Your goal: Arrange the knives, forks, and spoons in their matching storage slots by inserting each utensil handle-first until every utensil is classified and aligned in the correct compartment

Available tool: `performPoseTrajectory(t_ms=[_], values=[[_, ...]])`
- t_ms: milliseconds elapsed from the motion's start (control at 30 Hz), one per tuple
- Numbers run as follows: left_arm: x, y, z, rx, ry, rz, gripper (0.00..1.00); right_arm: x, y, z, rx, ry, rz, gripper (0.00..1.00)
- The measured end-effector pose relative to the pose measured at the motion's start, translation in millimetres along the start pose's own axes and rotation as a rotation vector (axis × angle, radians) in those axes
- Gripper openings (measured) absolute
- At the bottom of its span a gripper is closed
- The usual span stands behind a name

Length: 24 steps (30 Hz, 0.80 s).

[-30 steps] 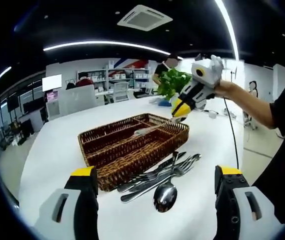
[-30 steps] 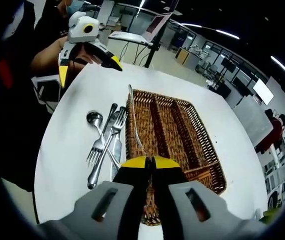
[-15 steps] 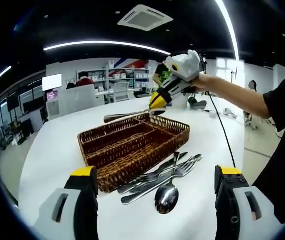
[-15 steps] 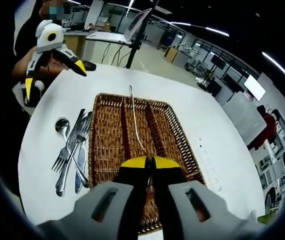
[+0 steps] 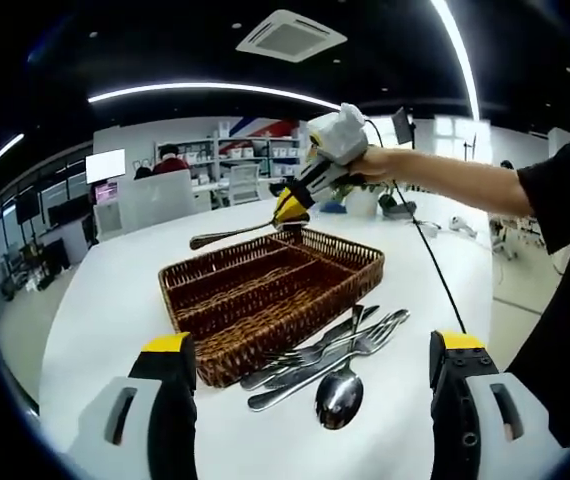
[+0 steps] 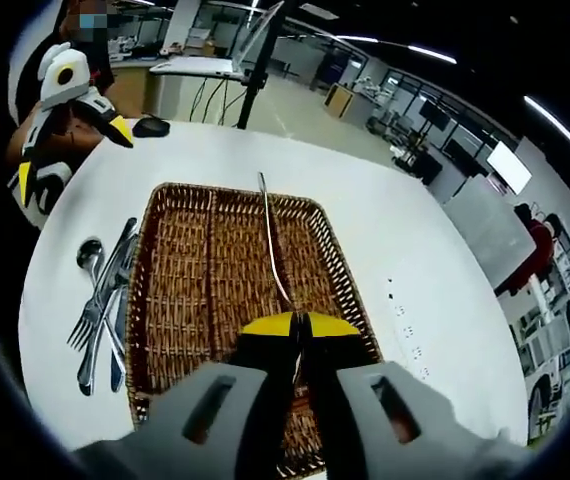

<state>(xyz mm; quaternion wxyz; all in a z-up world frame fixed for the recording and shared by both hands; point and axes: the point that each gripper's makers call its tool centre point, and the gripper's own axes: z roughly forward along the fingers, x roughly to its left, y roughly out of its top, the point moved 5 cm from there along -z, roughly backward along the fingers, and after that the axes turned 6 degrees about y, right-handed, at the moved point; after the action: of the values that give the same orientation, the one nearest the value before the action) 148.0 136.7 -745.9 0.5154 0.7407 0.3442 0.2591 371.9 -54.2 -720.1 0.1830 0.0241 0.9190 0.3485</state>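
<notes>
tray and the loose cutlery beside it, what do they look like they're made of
The tray looks like woven wicker, brown and matt, its strands plaited throughout. The loose cutlery looks like polished metal, probably steel: silver, with bright reflections on the spoon bowl.

The right gripper (image 5: 292, 207) is swung further across over the basket (image 5: 270, 291), so the utensil (image 5: 233, 234) it's clamped on is now carried above the far edge.

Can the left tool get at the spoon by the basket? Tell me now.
Probably yes. The left tool is open and empty, and the spoon lies bare on the white table between its jaws, beside the wicker basket.
</notes>
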Motion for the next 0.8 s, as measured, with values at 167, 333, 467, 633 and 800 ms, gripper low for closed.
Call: performPoseTrajectory(t_ms=[167,333,467,633,800], values=[[3.5,0.6,-1.4,0.003,0.011,0.0,0.99,-9.7,-2.9,14.6,0.024,0.009,0.0,0.01],[7.5,1.7,-1.7,0.003,0.024,0.0,0.99,-20.4,-9.2,27.4,0.033,0.002,0.018,0.01],[10.4,-0.1,-0.5,0.017,0.03,0.002,0.99,-25.7,-14.4,35.1,0.036,-0.003,0.027,0.01],[11.5,-0.7,0.6,0.026,0.039,0.0,0.99,-32.8,-23.1,48.6,0.056,-0.001,0.04,0.01],[11.3,-0.2,2.6,0.036,0.044,0.004,0.99,-36.4,-29.9,62.6,0.064,0.018,0.058,0.01]])
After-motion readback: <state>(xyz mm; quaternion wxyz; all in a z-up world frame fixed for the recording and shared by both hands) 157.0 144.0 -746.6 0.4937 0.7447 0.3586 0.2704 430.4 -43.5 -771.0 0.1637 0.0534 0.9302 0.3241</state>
